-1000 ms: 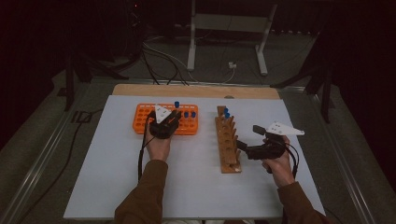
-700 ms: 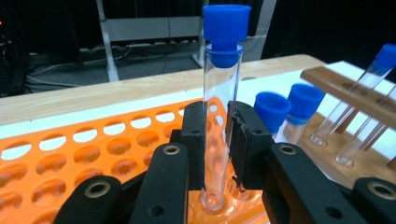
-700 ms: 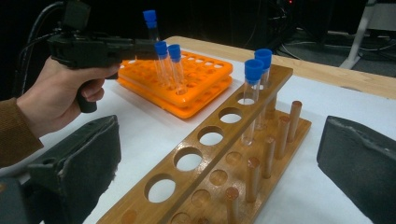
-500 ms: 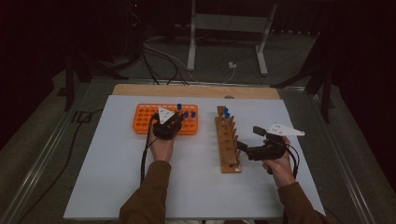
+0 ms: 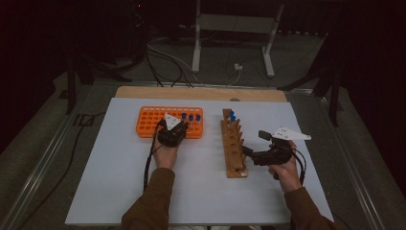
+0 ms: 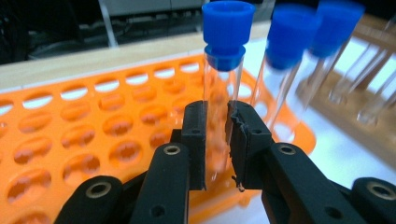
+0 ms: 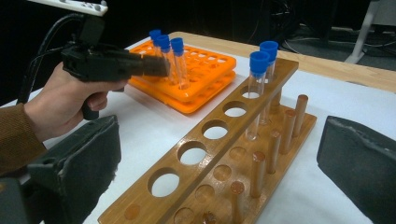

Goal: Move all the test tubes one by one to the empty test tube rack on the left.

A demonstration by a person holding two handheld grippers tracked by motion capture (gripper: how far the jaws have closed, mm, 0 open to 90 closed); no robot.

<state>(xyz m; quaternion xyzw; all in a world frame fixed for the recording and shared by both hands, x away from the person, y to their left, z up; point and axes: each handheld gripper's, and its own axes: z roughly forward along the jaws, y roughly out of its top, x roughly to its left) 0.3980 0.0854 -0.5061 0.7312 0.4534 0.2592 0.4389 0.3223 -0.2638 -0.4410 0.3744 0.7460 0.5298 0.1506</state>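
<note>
L gripper [image 6: 217,140] has edged slightly right vs a sec ago, still clamped on clear blue-capped glass tube [image 6: 223,70] in orange plastic rack [image 5: 148,122], frame centre-left. R gripper [image 7: 219,172] unmoved, jaws wide, straddling wooden peg rack [image 5: 233,148].

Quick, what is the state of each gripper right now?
Left gripper: shut on a blue-capped test tube in the orange rack.
Right gripper: open, holding nothing, beside the wooden rack.

High view dim overall — surroundings nearly black, white table [image 5: 119,191] the brightest area, lit evenly from above, shadows faint. Left gripper view: nearest blue-capped tube [image 6: 224,70] sharp, background blurred. Right gripper view — its own black pads [image 7: 88,158] out of focus.
</note>
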